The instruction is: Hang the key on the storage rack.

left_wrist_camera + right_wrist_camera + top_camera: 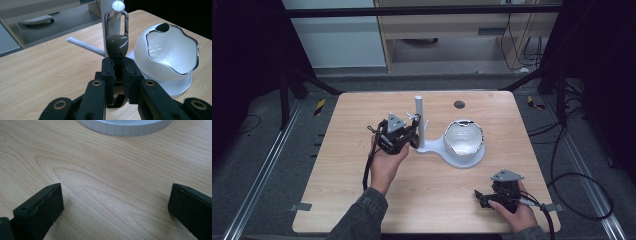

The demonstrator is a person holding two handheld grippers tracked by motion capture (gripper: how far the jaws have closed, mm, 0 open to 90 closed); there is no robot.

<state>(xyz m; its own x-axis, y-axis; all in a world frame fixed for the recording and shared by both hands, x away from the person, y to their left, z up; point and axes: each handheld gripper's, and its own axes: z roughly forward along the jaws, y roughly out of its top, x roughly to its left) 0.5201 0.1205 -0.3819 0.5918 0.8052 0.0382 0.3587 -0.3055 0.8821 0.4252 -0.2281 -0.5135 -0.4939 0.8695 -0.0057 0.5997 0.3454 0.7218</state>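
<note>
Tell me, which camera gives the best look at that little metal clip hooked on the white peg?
The left gripper view: the clip sits close up, its loop around a peg of the white stand, its dark body pinched in the left gripper. The high view shows it tiny, largely hidden by that gripper.

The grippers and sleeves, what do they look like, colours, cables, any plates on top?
Both grippers, left and right, are black, each topped by a grey three-cornered plate with holes. The jaws are flat black blocks; the linkage arms on the left one carry brass-coloured rivets. A black cable trails from each. The person wears grey sleeves, seemingly denim.
</note>
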